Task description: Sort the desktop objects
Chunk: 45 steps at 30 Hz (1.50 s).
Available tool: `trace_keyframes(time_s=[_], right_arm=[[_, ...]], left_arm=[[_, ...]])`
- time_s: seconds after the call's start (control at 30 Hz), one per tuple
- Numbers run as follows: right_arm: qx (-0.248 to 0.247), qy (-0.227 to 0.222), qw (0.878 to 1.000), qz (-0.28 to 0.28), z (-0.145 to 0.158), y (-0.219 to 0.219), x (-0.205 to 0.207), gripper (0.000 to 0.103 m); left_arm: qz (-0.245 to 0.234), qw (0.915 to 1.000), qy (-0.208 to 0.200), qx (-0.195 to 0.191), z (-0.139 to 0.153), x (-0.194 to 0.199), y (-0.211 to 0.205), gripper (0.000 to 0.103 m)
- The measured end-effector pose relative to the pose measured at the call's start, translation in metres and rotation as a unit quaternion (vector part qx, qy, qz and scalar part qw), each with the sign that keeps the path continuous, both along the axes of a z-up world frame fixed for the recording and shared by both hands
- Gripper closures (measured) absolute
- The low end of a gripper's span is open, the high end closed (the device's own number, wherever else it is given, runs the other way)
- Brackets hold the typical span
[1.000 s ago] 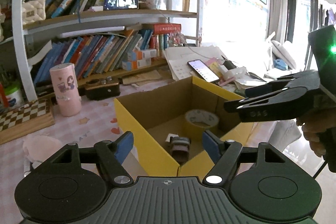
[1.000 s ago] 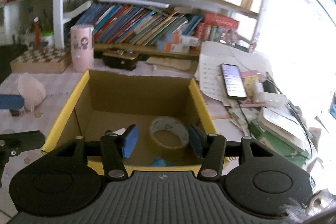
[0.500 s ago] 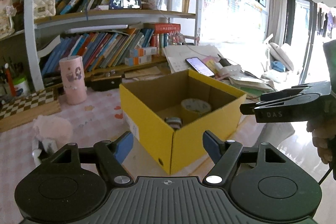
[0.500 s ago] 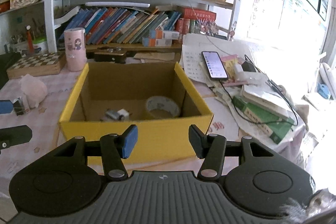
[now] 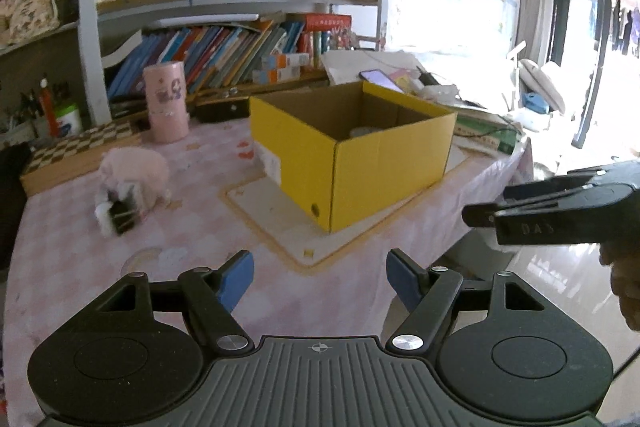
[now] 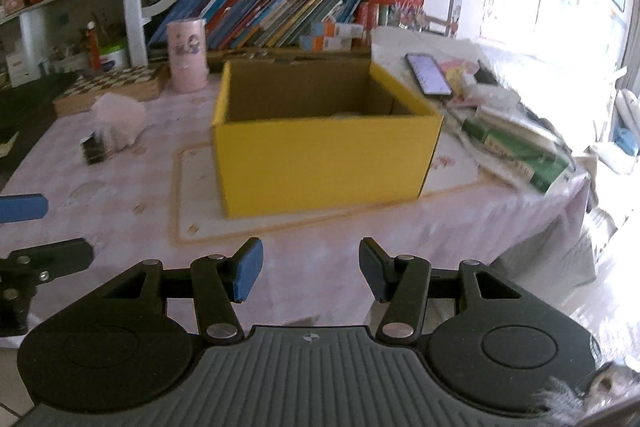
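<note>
Both claws empty, agape; yellow box [image 6: 326, 155] ahead, contents unclear.

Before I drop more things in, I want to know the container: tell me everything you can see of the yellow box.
The yellow box is an open-topped cardboard carton, bright yellow outside and plain brown inside. It stands upright and square on a pale mat with an orange border, on the pink tablecloth. A small dark hole marks one lower wall in the left view. Only a sliver of something pale shows over the rim. Neither tool touches it.
</note>
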State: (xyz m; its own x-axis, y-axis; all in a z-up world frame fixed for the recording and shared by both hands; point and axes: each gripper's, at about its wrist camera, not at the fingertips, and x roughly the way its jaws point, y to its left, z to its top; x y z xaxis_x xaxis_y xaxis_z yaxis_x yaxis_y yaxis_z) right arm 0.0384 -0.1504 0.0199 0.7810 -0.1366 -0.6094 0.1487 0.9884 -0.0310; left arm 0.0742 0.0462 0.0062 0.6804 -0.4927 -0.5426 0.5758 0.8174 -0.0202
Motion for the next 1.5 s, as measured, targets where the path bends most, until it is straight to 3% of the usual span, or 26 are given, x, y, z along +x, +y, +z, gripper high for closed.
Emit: trace_keyframes(time_s=[0.37, 0.77, 1.5], right_arm=[[0.052, 0.018, 0.998, 0.043, -0.009, 0.046, -0.015, 0.052], [0.064, 0.033, 0.992, 0.107, -0.015, 0.079, -0.008, 0.052], [0.059, 0.020, 0.991, 0.114, -0.015, 0.084, -0.019, 0.052]], left_arm=[[0.070, 0.9975, 0.008, -0.002, 0.000, -0.015, 0.037, 0.024], [0.116, 0.9930, 0.009, 0.020, -0.001, -0.034, 0.055, 0.021], [0.114, 0.9927, 0.018, 0.035, -0.001, -0.034, 0.050, 0.021]])
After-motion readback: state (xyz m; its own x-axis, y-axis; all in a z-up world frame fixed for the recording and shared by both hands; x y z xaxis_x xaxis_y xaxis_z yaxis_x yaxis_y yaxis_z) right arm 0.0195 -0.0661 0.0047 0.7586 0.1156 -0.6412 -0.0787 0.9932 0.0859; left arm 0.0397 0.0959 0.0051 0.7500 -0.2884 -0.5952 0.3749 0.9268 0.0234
